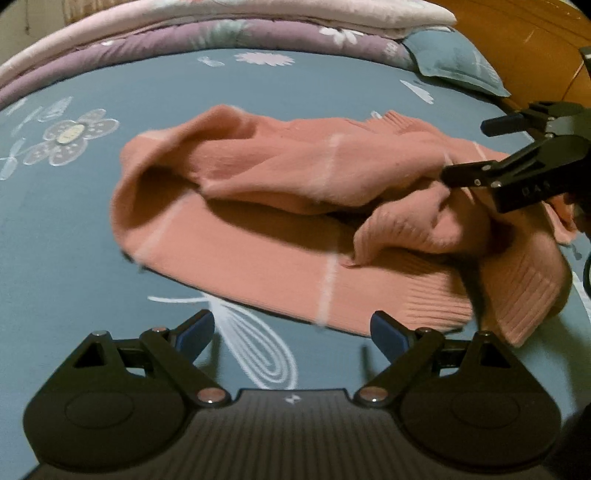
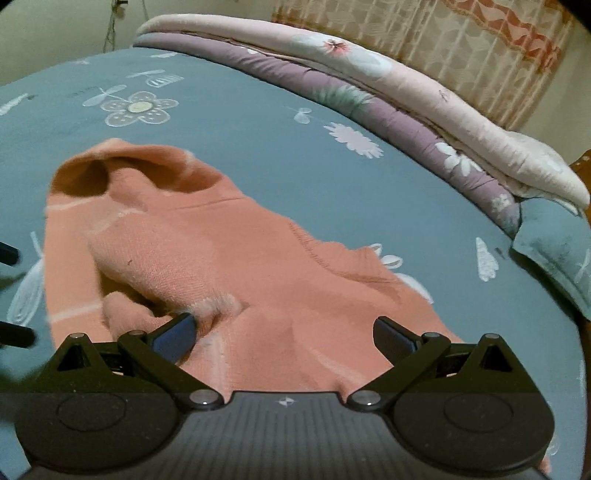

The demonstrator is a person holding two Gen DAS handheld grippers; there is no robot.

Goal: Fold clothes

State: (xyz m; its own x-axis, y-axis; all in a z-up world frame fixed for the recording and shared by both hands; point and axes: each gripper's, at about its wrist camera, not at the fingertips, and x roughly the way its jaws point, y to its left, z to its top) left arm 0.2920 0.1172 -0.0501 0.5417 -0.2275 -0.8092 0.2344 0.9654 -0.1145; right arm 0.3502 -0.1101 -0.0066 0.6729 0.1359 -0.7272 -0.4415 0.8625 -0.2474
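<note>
A salmon-pink knitted garment [image 1: 258, 206] with thin pale stripes lies crumpled on a bed [image 1: 66, 229] covered in a blue-grey sheet with white flower and leaf prints. The garment sits on the open middle part of the sheet, well apart from the far edge of the bed, where folded quilts [image 1: 229, 29] in lilac and pale pink are stacked. One portion of the garment is doubled back over the flat lower layer, leaving a hollow fold at one end; its ribbed hem [image 1: 517, 288] is bunched at the other end. The left tongs [image 1: 291, 334] are released, jaws spread wide, with nothing between them; they hover over bare sheet just beside the near edge of the garment. The right tongs [image 2: 284, 338] are likewise released, jaws wide apart, positioned over the garment; the left blue pad [image 2: 175, 338] lies against a raised wrinkle of knit, while the other pad is clear of the fabric as far as can be seen. No grip is evident. A blue pillow [image 1: 454, 62] rests at the far corner of the bed beside a wooden surface [image 1: 524, 40].
</note>
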